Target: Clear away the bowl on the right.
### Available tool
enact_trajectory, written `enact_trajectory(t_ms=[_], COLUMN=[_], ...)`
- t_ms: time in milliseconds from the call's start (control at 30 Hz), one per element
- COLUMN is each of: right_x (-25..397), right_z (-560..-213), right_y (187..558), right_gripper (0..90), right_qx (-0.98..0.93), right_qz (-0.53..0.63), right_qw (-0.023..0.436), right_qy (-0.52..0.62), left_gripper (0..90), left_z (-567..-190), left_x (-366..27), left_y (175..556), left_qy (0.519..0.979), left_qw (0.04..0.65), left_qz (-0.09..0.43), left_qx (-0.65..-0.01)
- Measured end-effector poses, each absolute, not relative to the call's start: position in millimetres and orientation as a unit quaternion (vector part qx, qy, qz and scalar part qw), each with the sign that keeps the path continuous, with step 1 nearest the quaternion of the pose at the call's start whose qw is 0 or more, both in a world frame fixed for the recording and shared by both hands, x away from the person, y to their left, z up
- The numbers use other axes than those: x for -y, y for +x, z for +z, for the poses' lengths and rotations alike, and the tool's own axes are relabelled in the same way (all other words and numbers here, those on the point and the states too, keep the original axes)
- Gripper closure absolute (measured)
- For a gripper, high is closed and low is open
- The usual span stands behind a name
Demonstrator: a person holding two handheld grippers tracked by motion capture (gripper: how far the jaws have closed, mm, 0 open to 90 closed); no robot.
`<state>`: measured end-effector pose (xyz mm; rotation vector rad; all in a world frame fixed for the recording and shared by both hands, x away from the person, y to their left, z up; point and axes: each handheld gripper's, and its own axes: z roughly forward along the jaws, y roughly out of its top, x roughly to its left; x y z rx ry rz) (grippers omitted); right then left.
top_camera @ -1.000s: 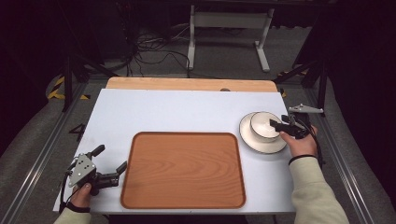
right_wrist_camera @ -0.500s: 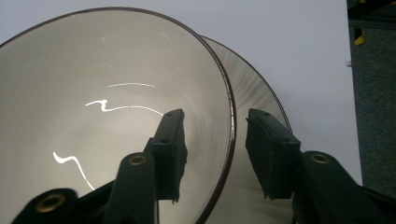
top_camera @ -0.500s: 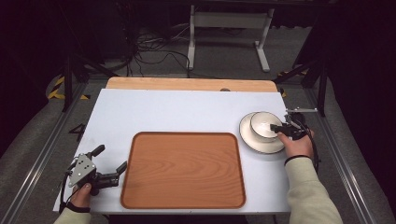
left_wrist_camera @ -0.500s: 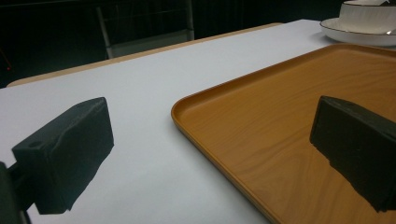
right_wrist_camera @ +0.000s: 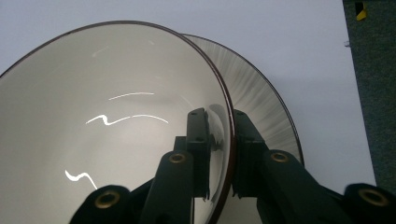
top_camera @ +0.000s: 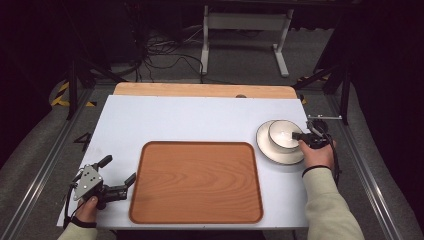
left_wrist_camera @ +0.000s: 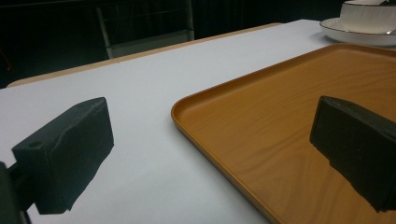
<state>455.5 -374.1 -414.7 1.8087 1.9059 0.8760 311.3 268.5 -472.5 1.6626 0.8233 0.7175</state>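
White bowl (right_wrist_camera: pixel 107 126) rim is pinched by the right tool (right_wrist_camera: pixel 219 140); lift straight off the plate (top_camera: pixel 267 150), keeping level; left tool (top_camera: pixel 116 176) rests open

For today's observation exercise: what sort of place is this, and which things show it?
Probably a lab or studio test bench, not a home: a white table on a metal frame, loose cables on the dark floor, and handheld grippers, the right gripper clamped on a bowl.

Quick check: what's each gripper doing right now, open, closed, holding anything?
Left gripper: open, holding nothing, beside the tray.
Right gripper: closed on the bowl rim.
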Motion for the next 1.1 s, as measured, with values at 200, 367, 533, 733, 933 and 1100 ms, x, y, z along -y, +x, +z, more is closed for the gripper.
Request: enact_trajectory(t_ms=[200,367,533,733,933,1100], right_x=[373.9,373.4,373.9,376.4,378.3,375.0], right_z=[-414.6,-414.2,-411.1,-404.0,-396.5,-387.4], right_y=[454.5,453.8,451.4,447.6,441.7,438.2], right_gripper=[81.5,81.7,82.2,81.5,81.4,81.3], right_qx=[-0.668,-0.665,-0.655,-0.646,-0.645,-0.658], right_qz=[0.315,0.313,0.322,0.331,0.347,0.346], right_qw=[0.187,0.189,0.19,0.191,0.185,0.181], right_qy=[0.648,0.652,0.656,0.66,0.655,0.644], left_gripper=[0.2,0.2,0.3,0.3,0.2,0.2], left_z=[-472.5,-472.5,-472.6,-472.5,-472.7,-472.6], left_x=[-268.4,-268.4,-268.4,-268.4,-268.2,-268.3], left_y=[311.3,311.4,311.3,311.3,311.3,311.2], left_qy=[0.701,0.701,0.7,0.701,0.699,0.7], left_qw=[0.545,0.545,0.545,0.545,0.546,0.545], left_qz=[0.303,0.303,0.302,0.303,0.302,0.302], left_qx=[-0.347,-0.346,-0.348,-0.347,-0.348,-0.348])
